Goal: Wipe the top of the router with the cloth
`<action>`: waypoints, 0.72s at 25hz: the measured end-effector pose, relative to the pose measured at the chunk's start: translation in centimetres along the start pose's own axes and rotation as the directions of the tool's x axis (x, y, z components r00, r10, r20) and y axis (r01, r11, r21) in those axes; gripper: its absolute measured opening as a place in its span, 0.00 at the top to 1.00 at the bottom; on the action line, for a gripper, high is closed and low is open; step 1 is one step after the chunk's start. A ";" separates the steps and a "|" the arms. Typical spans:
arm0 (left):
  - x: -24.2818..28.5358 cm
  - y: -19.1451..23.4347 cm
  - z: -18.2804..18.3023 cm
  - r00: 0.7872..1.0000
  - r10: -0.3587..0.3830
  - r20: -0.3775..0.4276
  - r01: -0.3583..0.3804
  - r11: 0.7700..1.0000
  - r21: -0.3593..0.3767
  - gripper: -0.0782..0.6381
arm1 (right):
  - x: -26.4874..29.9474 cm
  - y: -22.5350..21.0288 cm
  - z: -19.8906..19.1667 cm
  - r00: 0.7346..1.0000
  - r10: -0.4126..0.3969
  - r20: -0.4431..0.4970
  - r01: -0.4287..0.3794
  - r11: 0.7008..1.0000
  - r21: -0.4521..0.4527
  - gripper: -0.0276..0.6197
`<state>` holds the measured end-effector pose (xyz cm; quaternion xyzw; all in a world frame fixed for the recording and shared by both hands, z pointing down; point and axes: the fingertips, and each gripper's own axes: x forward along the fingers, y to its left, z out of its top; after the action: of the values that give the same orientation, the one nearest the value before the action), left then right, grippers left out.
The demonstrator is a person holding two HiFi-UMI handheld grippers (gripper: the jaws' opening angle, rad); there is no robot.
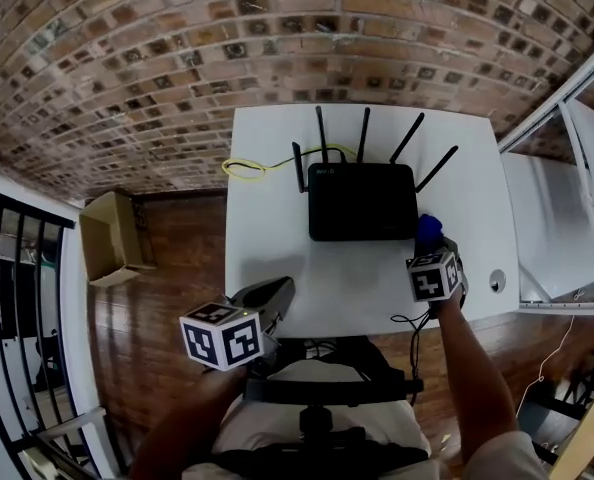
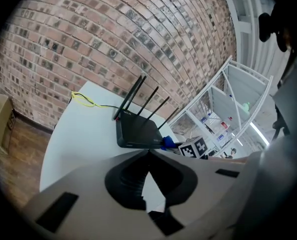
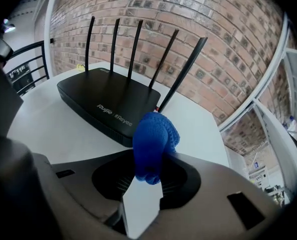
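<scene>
Right gripper [image 3: 149, 171] clamps a bunched blue knitted cloth [image 3: 153, 141] just beside the flat black plastic router [image 3: 106, 104] on the white worktop [image 1: 267, 253]. Left gripper [image 2: 148, 153] is closed and empty. Likely risks: the unsteadied router slides, or the cloth snags the upright antennas [image 3: 134, 49].

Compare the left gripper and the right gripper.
The left gripper is shut on nothing; the right gripper is shut on the blue cloth. The left gripper sits at the table's near edge, away from the router; the right gripper is by the router's near right corner. Both face the router.
</scene>
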<state>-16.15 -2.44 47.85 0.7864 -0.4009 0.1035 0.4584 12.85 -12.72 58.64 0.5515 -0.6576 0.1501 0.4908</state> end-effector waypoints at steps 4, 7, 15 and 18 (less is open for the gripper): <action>-0.6 0.7 -0.1 1.000 -0.018 -0.005 0.018 1.000 0.002 0.85 | -0.4 1.6 -0.9 0.999 -0.023 -0.023 0.024 0.997 0.067 0.75; -0.9 1.1 -0.1 1.000 -0.031 -0.007 0.031 1.000 0.001 0.85 | -0.9 3.0 -1.2 0.999 -0.027 -0.039 0.031 0.994 0.106 0.75; -1.3 2.2 0.3 0.998 -0.058 -0.011 0.058 0.998 0.000 0.85 | -2.4 8.3 -0.6 0.998 0.048 -0.032 -0.043 0.989 0.142 0.75; -1.5 2.6 0.5 0.998 -0.058 -0.009 0.058 0.998 0.000 0.85 | -2.8 10.4 0.6 0.997 0.078 -0.010 -0.076 0.990 0.122 0.75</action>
<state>-19.11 -2.70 48.39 0.7973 -0.3758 0.0939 0.4628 3.23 -7.93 59.73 0.5534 -0.6644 0.2130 0.4549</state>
